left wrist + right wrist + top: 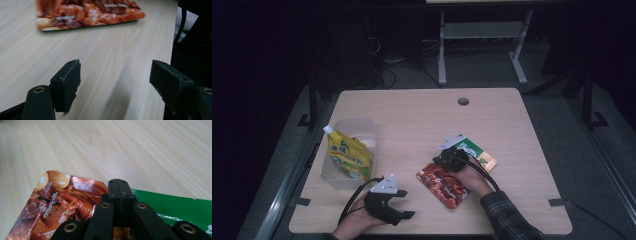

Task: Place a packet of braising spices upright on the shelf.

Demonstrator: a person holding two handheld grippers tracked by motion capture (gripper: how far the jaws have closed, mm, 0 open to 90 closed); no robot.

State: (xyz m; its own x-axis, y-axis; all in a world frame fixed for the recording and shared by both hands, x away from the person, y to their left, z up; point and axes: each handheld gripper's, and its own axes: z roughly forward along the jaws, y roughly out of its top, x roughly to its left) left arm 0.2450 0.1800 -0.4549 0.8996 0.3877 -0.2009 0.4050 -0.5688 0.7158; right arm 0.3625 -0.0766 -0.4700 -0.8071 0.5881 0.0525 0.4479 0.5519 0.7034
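Note:
A red food packet (443, 184) printed with braised meat lies flat near the table's front middle. In the right gripper view the red packet (62, 205) is close under the camera. My right gripper (451, 156) is at its far corner, jaws pressed together on that edge (118, 183). A green packet (477, 154) lies just right of it, partly under my hand, and the same green packet (175, 207) shows beside the jaws. My left gripper (404, 215) hovers open near the front edge with nothing between its fingers (67, 80). The red packet (87, 12) lies ahead of it.
A clear plastic bin (362, 131) at the table's left holds a yellow spouted pouch (348, 156). The wooden table (422, 115) has a round cable hole (463, 101) at the back. Table legs and cables stand on the dark floor behind.

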